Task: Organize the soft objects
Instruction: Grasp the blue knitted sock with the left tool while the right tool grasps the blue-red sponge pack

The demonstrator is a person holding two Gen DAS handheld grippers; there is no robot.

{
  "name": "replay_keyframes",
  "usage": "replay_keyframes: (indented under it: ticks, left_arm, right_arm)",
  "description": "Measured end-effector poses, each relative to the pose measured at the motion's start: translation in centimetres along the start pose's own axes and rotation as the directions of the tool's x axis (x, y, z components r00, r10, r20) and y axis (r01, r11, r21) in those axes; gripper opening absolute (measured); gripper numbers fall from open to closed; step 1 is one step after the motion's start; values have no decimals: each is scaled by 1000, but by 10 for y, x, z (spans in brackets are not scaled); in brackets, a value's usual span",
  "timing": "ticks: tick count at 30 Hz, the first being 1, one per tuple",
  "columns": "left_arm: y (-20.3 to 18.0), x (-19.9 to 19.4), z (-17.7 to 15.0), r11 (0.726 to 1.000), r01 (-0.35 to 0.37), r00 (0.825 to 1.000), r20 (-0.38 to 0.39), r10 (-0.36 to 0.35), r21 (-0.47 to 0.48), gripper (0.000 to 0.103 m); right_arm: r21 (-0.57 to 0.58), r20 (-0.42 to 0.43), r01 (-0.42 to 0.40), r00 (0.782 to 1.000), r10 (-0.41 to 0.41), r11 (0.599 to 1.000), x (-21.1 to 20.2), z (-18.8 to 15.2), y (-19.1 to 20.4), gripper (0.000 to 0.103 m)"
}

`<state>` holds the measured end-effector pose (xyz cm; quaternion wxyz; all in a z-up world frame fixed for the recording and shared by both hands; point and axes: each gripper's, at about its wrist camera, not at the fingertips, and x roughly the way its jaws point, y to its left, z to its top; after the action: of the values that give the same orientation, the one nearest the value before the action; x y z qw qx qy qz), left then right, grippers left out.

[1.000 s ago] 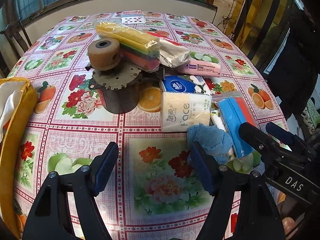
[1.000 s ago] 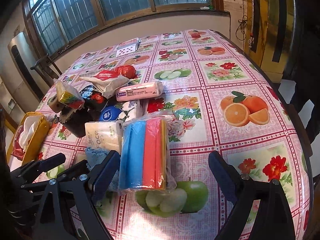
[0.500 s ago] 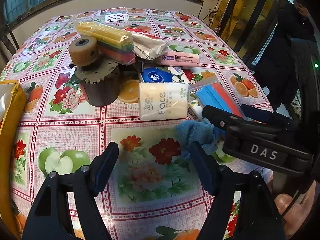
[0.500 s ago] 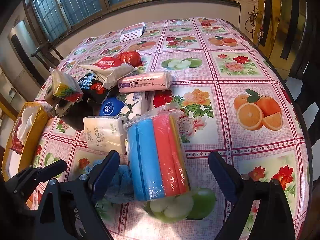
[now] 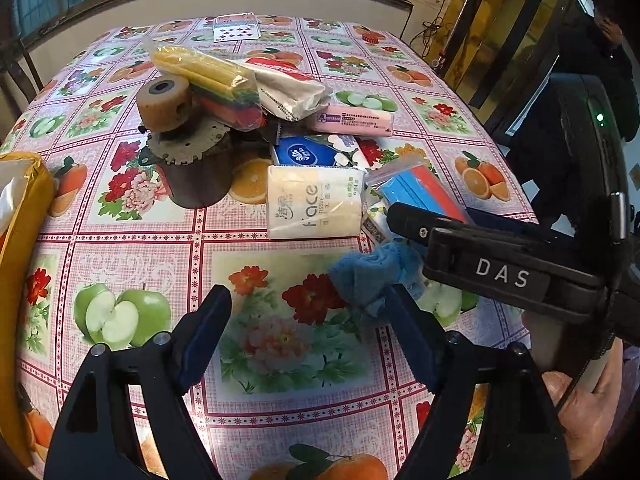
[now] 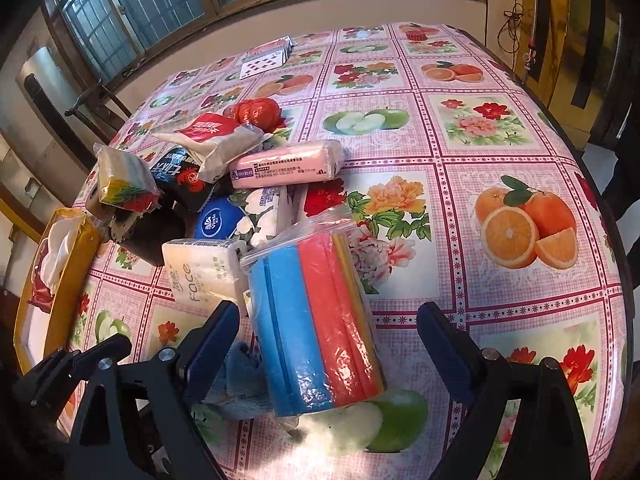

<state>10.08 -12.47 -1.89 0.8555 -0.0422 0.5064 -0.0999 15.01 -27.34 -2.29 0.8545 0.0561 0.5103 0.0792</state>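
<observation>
— Round bench (image 6: 500, 152) under a pink vinyl cloth printed with fruit and flowers, windows behind. Soft goods heaped toward the middle, yellow tray (image 5: 24, 216) at the left edge.

— Target?

— Likely the clear-bagged pack of sponge cloths, blue, red and yellow (image 6: 316, 320), lying flat between the fingers of the right claw (image 6: 326, 344). Claw spread wide, holding nothing, not touching the bag as far as visible.

— Handling?

— Probably light, squashy, springy. Film wrapper slick and loose at the top, so liable to slide or tear if pinched there. Better taken across the long sides, mid-length, squeezing the foam itself.

— Left side?

— Left claw (image 5: 308, 336) also wide and empty, low over the cloth. Crumpled blue terry cloth (image 5: 368, 276) just beside its right finger, limp, easy to bunch anywhere. White "face" tissue pack (image 5: 314, 202) further back, soft but boxy; grip across the short width.

— Hazards?

— Sponge pack overlapping the terry cloth edge; lifting one may drag the other.
</observation>
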Motion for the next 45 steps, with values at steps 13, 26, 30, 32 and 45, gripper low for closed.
replay_keyframes:
  ticks: [13, 26, 30, 32, 45]
  left_arm:
    - [-2, 29, 5, 993, 38, 996, -78, -47, -116, 82]
    - [2, 31, 11, 988, 77, 996, -38, -83, -136, 82]
    - [-4, 33, 14, 990, 115, 992, -47, -119, -87, 57]
    - [-9, 33, 17, 989, 134, 988, -75, -138, -58, 29]
    - [-11, 29, 19, 981, 195, 976, -99, -195, -15, 11]
  right_arm:
    - [-39, -25, 1, 1000, -2, 999, 11, 2, 3, 87]
    - [45, -24, -27, 999, 28, 999, 10, 1, -10, 60]
    - [68, -17, -31, 999, 32, 997, 9, 1, -12, 58]
    - [81, -13, -39, 999, 41, 996, 8, 0, -14, 58]
    - [128, 17, -82, 997, 81, 988, 0, -6, -23, 54]
